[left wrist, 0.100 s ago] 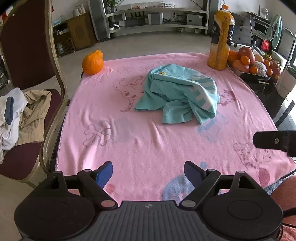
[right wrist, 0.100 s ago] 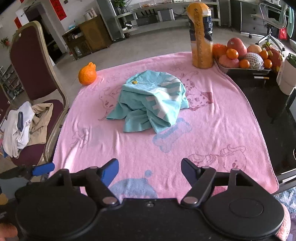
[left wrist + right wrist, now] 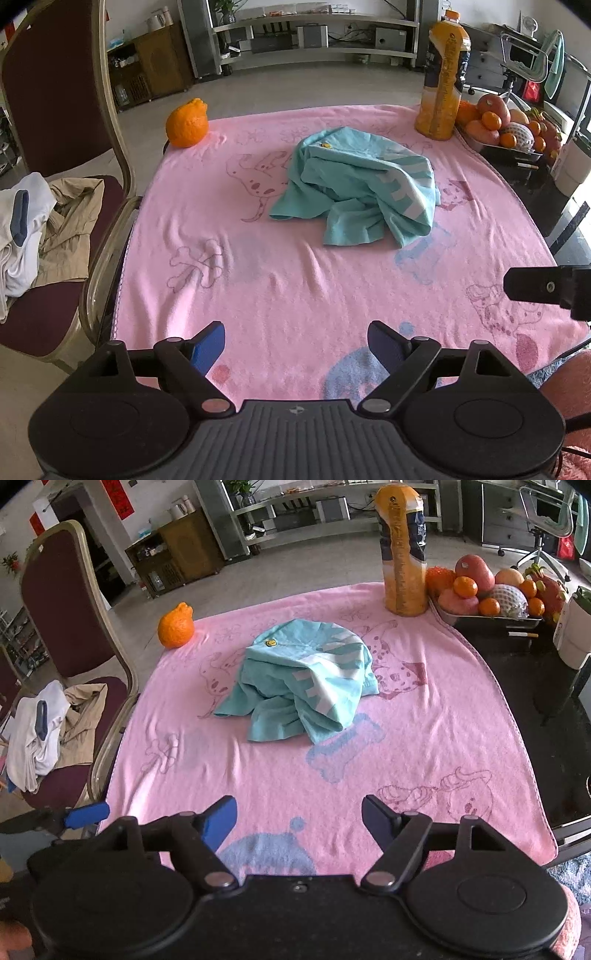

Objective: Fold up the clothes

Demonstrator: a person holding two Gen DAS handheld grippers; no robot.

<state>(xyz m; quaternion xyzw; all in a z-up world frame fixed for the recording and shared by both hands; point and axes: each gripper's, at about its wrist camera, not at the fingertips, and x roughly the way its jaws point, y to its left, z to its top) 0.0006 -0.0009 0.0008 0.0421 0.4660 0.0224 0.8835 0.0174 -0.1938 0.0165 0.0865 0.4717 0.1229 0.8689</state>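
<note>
Your left gripper (image 3: 295,341) has its fingers spread wide with nothing between them, only the pink blanket (image 3: 280,295) below. Your right gripper (image 3: 299,818) is the same: fingers well apart, clamped on nothing. The crumpled teal garment (image 3: 358,188) lies in a heap on the blanket well ahead of both pairs of fingers, slightly right of centre for the left pair and about centred for the right pair. Beyond it, an orange (image 3: 186,123) sits off to the left fingers' side, and a juice bottle (image 3: 443,74) stands to the right, just beside a fruit tray (image 3: 509,149). Left of your left fingers, a chair (image 3: 66,155) holds more clothes (image 3: 44,229).
</note>
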